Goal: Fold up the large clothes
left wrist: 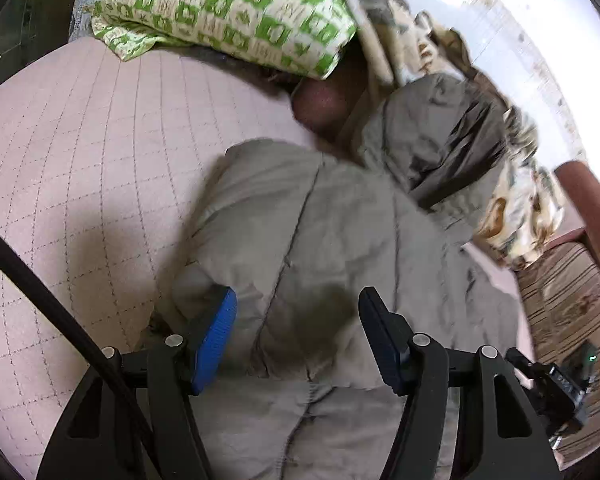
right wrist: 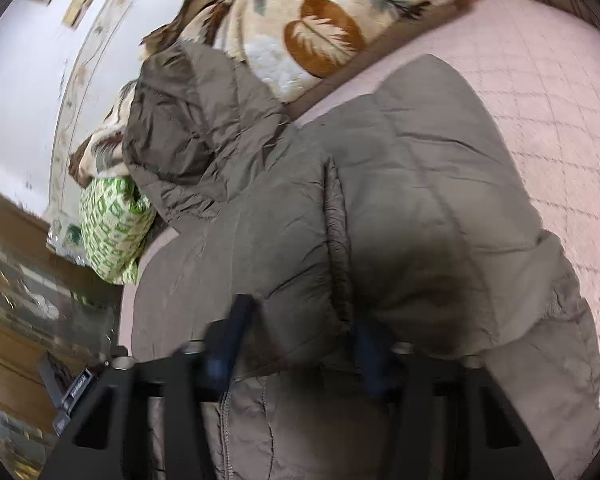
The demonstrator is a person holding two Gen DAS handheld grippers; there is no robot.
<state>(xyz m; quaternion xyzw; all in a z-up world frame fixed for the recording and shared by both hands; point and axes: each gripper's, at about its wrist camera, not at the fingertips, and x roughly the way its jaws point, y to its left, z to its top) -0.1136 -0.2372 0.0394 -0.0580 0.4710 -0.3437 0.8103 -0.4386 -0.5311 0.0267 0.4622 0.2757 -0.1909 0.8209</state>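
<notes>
Pink quilted bedspread (left wrist: 80, 152) carries everything. My left gripper (left wrist: 298, 320) hangs with its blue-padded fingers (left wrist: 216, 336) apart and nothing pinched, over the grey puffer jacket (left wrist: 320, 232). My right gripper (right wrist: 300, 344) has a puffy fold of that jacket between its fingers; blur hides whether the pads press it. Its hood lies toward the leaf-print blanket (right wrist: 300, 32) at the far edge, beside a green-patterned pillow (left wrist: 228, 12).
</notes>
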